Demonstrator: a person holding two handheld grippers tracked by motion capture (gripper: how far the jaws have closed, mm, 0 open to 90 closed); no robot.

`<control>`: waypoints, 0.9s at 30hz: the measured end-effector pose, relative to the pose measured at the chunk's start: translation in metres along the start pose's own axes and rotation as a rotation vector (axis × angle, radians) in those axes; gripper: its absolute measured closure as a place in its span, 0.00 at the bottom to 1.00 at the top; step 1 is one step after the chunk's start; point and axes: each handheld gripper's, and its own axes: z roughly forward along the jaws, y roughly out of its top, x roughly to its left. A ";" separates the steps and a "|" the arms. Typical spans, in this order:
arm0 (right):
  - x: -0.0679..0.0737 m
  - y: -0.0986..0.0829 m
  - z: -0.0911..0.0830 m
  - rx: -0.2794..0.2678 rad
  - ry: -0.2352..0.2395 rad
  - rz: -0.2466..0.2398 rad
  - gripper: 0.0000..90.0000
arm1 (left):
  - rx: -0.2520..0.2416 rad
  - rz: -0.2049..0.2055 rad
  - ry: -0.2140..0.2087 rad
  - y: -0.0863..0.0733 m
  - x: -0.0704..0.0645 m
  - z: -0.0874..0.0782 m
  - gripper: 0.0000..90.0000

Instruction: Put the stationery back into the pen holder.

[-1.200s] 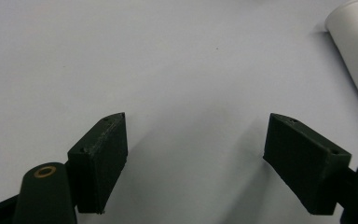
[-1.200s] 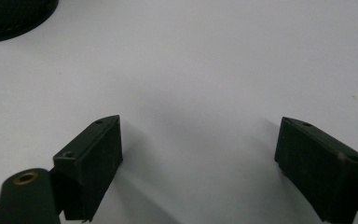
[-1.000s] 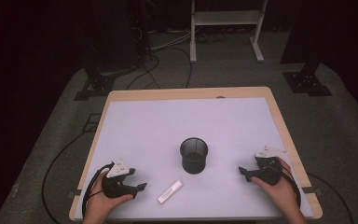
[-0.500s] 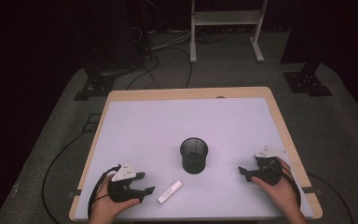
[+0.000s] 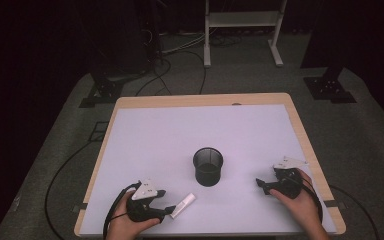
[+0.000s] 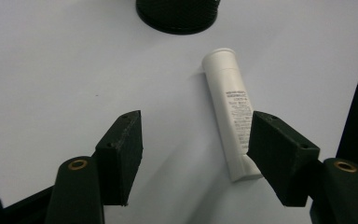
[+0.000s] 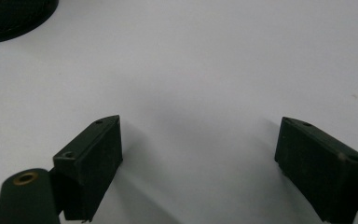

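Observation:
A small white tube (image 5: pixel 183 204) with fine print lies flat on the white table near the front edge, its cap end toward a black mesh cup (image 5: pixel 208 166). My left gripper (image 5: pixel 167 212) is open right at the tube's near end. In the left gripper view the tube (image 6: pixel 231 113) lies between the spread jaws, its flat end close against the right-hand jaw, and the cup's base (image 6: pixel 177 15) sits beyond. My right gripper (image 5: pixel 261 185) rests open on the table right of the cup, with bare table between its jaws (image 7: pixel 198 144).
The table's wooden rim (image 5: pixel 305 140) frames the white top. The cup's edge (image 7: pixel 14 18) shows at the upper left of the right gripper view. Cables (image 5: pixel 180 55) and a white shelf frame (image 5: pixel 242 30) stand on the dark floor behind the table.
My left gripper has moved right toward the tube and now has the tube's near end between its jaws. The right gripper, cup and tube have stayed put.

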 end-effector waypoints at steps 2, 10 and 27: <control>0.000 0.000 0.000 0.000 0.000 0.000 0.15 | 0.008 0.008 -0.004 0.000 -0.002 0.002 0.40; 0.000 0.000 0.000 0.000 0.000 0.000 0.15 | 0.006 0.011 -0.017 0.002 -0.008 0.009 0.42; 0.000 0.000 0.000 0.000 0.001 0.001 0.15 | 0.071 0.053 -0.024 -0.001 -0.018 0.019 0.50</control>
